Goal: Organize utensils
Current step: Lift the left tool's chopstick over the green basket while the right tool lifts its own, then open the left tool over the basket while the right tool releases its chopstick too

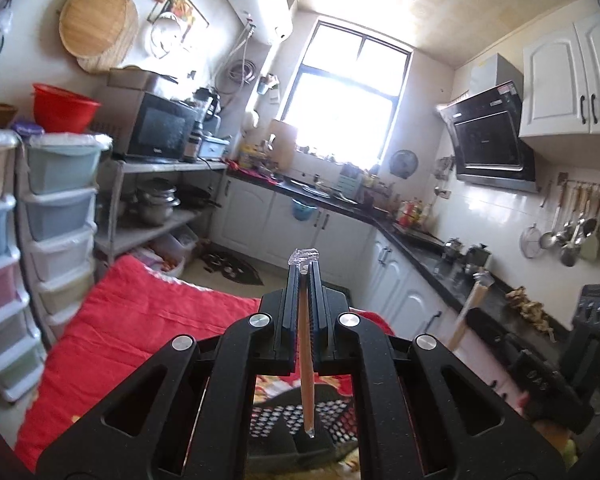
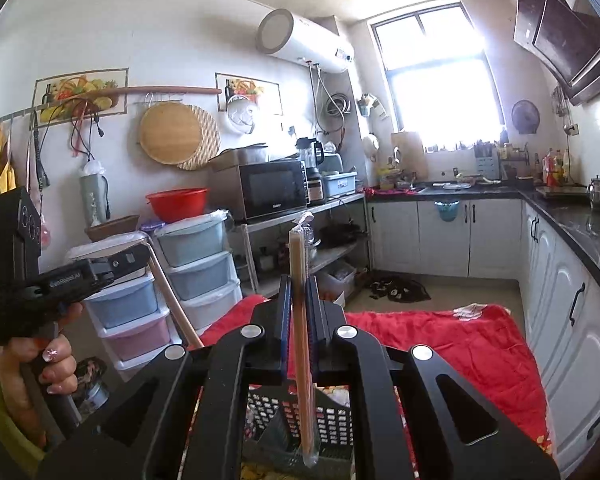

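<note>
A: Left wrist view: the left gripper (image 1: 305,268) is clenched on a wrapped chopstick pair (image 1: 305,344), its lower end over the black basket (image 1: 332,408). Lower straight, then release.

B: Right wrist view: the right gripper (image 2: 299,280) grasps another wrapped pair (image 2: 300,320) above that basket (image 2: 332,416). The compartments are hidden behind the fingers.
</note>
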`<action>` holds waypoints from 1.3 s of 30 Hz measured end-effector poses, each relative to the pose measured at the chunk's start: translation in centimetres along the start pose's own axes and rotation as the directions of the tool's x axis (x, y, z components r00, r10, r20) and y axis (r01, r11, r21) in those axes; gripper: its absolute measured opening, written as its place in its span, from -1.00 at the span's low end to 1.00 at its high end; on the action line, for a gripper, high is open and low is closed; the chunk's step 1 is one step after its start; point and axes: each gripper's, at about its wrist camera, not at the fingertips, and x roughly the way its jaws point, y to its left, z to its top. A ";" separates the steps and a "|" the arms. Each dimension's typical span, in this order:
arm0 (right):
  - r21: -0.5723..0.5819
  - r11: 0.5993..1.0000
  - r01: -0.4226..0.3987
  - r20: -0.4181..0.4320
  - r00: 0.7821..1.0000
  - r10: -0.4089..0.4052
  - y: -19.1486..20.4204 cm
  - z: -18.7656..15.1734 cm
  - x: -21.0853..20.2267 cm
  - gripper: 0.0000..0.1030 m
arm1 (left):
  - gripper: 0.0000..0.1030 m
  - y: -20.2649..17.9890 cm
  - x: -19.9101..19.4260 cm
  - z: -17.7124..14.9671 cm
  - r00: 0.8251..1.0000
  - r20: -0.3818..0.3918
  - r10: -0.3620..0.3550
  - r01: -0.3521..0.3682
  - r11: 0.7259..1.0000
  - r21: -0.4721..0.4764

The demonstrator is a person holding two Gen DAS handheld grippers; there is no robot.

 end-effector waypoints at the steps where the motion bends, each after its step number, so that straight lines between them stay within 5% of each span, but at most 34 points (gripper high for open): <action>1: -0.003 1.000 0.003 0.007 1.000 -0.003 -0.1 0.0 0.1 -0.86 | -0.96 0.0 0.2 -0.2 1.000 0.007 0.017 -0.017 1.000 0.010; 10: -0.001 1.000 0.019 0.015 1.000 -0.019 -0.7 -0.4 1.6 -0.86 | -0.96 0.5 1.8 -2.7 0.994 0.018 0.108 -0.109 0.991 0.073; 23: 0.026 0.999 0.030 -0.059 0.998 -0.028 -1.6 -3.5 4.2 -0.85 | -0.94 1.5 3.4 -6.1 0.991 -0.052 0.122 -0.118 0.990 0.082; 39: 0.057 0.997 0.058 -0.177 0.983 -0.047 -2.4 -9.2 2.3 -0.34 | 0.05 3.2 1.7 -8.6 0.989 -0.113 0.090 -0.087 0.996 0.030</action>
